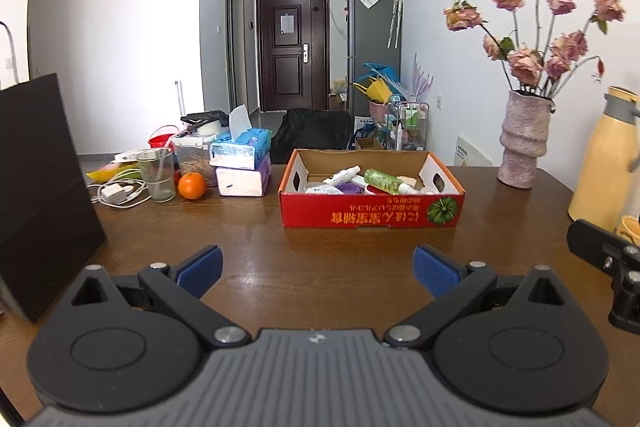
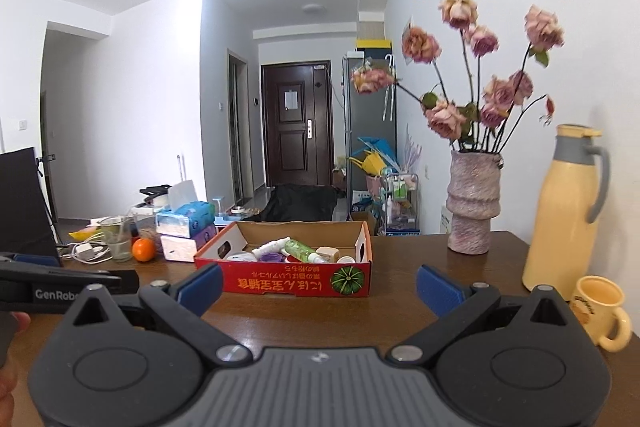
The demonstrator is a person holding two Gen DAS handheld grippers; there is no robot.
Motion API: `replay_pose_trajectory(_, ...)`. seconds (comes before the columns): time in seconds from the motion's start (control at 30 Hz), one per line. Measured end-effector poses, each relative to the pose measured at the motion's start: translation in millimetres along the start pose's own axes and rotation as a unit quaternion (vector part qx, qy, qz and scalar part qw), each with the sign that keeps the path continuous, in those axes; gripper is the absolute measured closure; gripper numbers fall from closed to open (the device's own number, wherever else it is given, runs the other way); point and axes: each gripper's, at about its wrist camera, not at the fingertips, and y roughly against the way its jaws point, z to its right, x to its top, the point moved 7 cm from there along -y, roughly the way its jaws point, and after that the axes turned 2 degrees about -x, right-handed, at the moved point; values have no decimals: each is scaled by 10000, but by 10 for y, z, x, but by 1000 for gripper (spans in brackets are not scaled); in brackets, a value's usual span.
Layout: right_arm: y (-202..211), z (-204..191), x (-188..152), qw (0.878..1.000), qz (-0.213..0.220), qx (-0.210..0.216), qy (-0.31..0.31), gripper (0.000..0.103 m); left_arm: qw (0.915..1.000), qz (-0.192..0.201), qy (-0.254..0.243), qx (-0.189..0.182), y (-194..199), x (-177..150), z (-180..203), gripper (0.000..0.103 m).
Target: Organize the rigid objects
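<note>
**Both grippers empty, box of bottles straight ahead**

While both grippers hang over the bare front of the wooden table (image 1: 240,227), nothing is held: the left gripper (image 1: 318,269) has its blue pads spread wide with only tabletop between them, and the right gripper (image 2: 319,285) is spread just as wide and equally empty.

The things to sort lie in the red cardboard box (image 1: 372,213), which sits on the table ahead of both grippers, well apart from them. Inside is a loose heap of small containers. A green bottle (image 1: 386,181) lies on its side, its long axis running from back-left to front-right with the white cap end toward the front-right. A white tube (image 1: 342,175) lies beside it, slanting the other way, its narrow end up toward the back-right. Round lids and jars lie under and around them; how they are stacked I cannot tell.

Likely trouble, as I judge it:
- The bottles overlap, so a pinch on one may drag or tip its neighbour.
- A grip along the green bottle's length rather than across it would probably slip on the round body.
- Reaching over the front wall of the box could catch it and shove the light box back.
- To the right, the vase of dried flowers (image 2: 474,203), the yellow jug (image 2: 566,211) and the yellow mug (image 2: 598,311) stand near the right gripper's path; a wide swing could knock them.
</note>
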Motion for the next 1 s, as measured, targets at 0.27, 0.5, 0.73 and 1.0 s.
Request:
replay_pose_trajectory(0.27,703,9,-162,9999,94,-8,39,0,9999,90,-49,19,648,-305,-17,0)
replay_pose_trajectory(0.5,941,41,-293,10000,29,-50,50,0,9998,182,-87,-1,928,-410,16,0)
replay_pose_trajectory(0.73,1038,71,-329,10000,44,-54,24,0,9998,201,-71,0,1011,-424,35,0)
replay_pose_trajectory(1.0,1065,67,-332,10000,53,-39,28,0,9998,188,-63,0,1042,-444,43,0)
